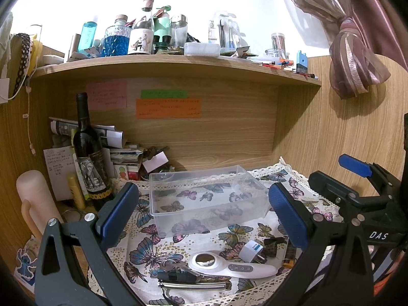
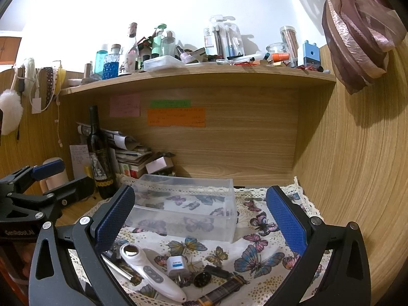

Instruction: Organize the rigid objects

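Clutter lies nearest on the butterfly cloth (image 1: 142, 252): white handheld device (image 1: 230, 265), plug adapter (image 2: 176, 265), metal bar (image 1: 193, 285). Left gripper (image 1: 204, 216) and right gripper (image 2: 200, 219) both hang spread wide, holding nothing. The device's long axis runs crosswise under the left claw, likely the nearer. Beyond sits the clear plastic bin (image 1: 206, 199), empty
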Demonstrator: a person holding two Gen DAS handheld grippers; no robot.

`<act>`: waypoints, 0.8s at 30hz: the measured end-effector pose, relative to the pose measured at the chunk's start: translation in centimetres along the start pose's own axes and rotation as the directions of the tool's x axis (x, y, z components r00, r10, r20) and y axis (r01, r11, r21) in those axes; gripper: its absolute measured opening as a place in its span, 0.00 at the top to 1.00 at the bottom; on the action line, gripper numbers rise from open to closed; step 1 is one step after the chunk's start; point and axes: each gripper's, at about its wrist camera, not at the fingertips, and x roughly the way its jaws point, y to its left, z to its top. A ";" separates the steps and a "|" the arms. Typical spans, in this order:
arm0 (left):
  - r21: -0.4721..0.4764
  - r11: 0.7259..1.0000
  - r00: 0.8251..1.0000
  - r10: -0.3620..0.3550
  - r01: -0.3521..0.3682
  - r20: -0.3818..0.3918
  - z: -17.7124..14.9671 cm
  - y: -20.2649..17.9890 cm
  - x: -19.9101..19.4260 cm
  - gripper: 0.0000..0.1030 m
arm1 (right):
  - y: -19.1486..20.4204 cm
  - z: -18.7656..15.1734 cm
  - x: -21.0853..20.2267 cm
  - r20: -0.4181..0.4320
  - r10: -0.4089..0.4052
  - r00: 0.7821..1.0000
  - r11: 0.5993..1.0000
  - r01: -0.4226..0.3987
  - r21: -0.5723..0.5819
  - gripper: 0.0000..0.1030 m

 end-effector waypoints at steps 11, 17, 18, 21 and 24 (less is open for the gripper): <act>-0.017 0.999 0.999 -0.031 0.031 -0.029 -0.4 0.2 0.5 0.00 | -0.1 -0.1 0.1 -0.009 0.001 1.000 1.000 -0.001 0.012 0.00; -0.050 0.999 0.998 -0.008 0.005 -0.060 -0.6 1.4 1.3 0.19 | -0.6 -0.8 0.6 -0.027 -0.027 0.999 0.999 0.028 0.020 0.01; -0.057 0.998 0.997 -0.007 0.003 -0.072 -0.7 1.7 1.5 0.20 | -0.7 -1.0 0.8 -0.037 -0.032 0.999 0.999 0.033 0.019 0.01; -0.068 0.997 0.994 0.014 -0.021 -0.113 -1.5 2.5 2.3 0.22 | -1.1 -1.8 1.3 -0.074 -0.043 0.996 0.999 0.044 0.017 0.10; -0.069 0.996 0.985 0.043 -0.055 -0.168 -2.9 3.3 3.1 0.23 | -1.8 -2.9 2.0 -0.129 -0.049 0.990 0.998 0.052 0.021 0.19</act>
